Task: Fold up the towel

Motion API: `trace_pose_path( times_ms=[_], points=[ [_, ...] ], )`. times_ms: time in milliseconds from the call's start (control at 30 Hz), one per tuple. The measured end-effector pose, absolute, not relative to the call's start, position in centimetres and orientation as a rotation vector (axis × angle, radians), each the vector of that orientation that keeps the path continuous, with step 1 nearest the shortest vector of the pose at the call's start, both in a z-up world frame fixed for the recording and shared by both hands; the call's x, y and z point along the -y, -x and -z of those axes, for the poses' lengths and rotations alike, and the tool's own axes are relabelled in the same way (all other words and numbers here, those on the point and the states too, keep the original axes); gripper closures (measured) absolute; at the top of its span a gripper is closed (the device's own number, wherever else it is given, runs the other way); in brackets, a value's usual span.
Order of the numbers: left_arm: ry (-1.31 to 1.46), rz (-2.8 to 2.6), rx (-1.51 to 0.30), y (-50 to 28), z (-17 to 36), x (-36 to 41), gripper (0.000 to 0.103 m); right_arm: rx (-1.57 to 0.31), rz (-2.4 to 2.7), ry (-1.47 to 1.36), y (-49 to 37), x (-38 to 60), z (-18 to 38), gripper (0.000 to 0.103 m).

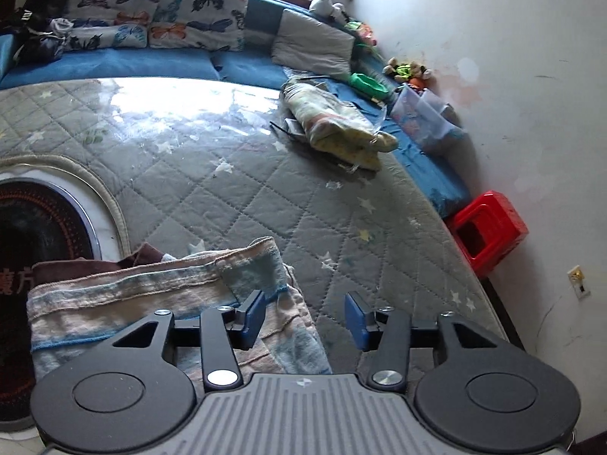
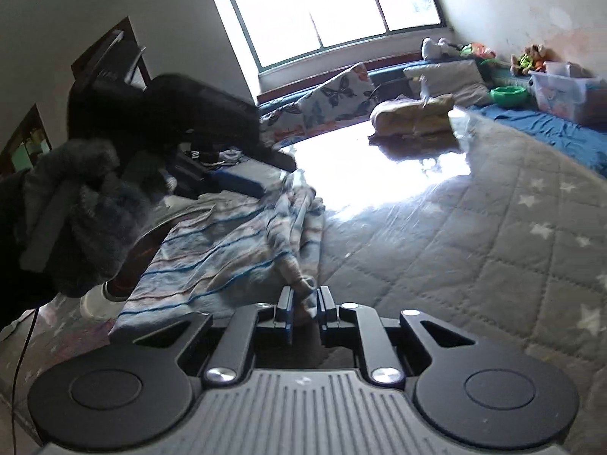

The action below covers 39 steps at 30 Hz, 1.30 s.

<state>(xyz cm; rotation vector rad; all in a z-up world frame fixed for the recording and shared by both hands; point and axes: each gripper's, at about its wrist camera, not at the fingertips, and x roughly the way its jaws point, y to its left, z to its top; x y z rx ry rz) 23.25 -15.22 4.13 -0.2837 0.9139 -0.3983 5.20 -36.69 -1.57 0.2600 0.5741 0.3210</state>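
A striped towel [image 1: 159,303] in pale blue, pink and white lies on a quilted grey table cover with stars [image 1: 265,189]. In the left wrist view my left gripper [image 1: 309,318] hovers open over the towel's right edge, its blue pads [image 1: 255,313] apart with nothing between them. In the right wrist view the towel [image 2: 227,242] spreads out ahead and to the left, and my right gripper [image 2: 305,301] is shut on a bunched corner of it. A fuzzy dark sleeve [image 2: 87,204] holding the other gripper shows at the left.
A round dark hotplate [image 1: 34,250] sits in the table's middle behind the towel. A bagged bundle of yellow cloth [image 1: 337,125] lies on the far side. Blue sofa with butterfly cushions [image 1: 189,15], a clear bin [image 1: 425,117] and a red stool [image 1: 489,227] ring the table.
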Motion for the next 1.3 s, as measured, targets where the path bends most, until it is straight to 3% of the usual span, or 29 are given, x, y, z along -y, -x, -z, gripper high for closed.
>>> trace_pose_path(
  times_ms=[133,367,967,1067,1100,1300],
  points=[
    [0.255,0.409,-0.893,-22.1,-4.3,13.7,0.046,-0.547,-0.331,-0.2,-6.0,36.5,0.1,0.087],
    [0.193,0.401,-0.88,-18.3,-3.2,9.3,0.045,-0.523,-0.418,-0.133,-9.4,34.3,-2.3,0.086],
    [0.059,0.483,-0.824,-13.0,-0.1,7.4,0.007,-0.711,-0.421,-0.044,-17.6,30.2,1.6,0.084],
    [0.067,0.489,-0.809,-13.1,-0.4,7.1,0.003,-0.697,-0.428,-0.007,-17.7,29.6,0.6,0.076],
    [0.067,0.49,-0.803,-13.1,-0.5,7.0,0.001,-0.689,-0.435,0.007,-18.0,29.4,0.1,0.069],
    [0.069,0.477,-0.783,-13.5,-0.8,6.3,0.0,-0.679,-0.483,0.06,-20.7,27.1,-1.3,0.067]
  ],
)
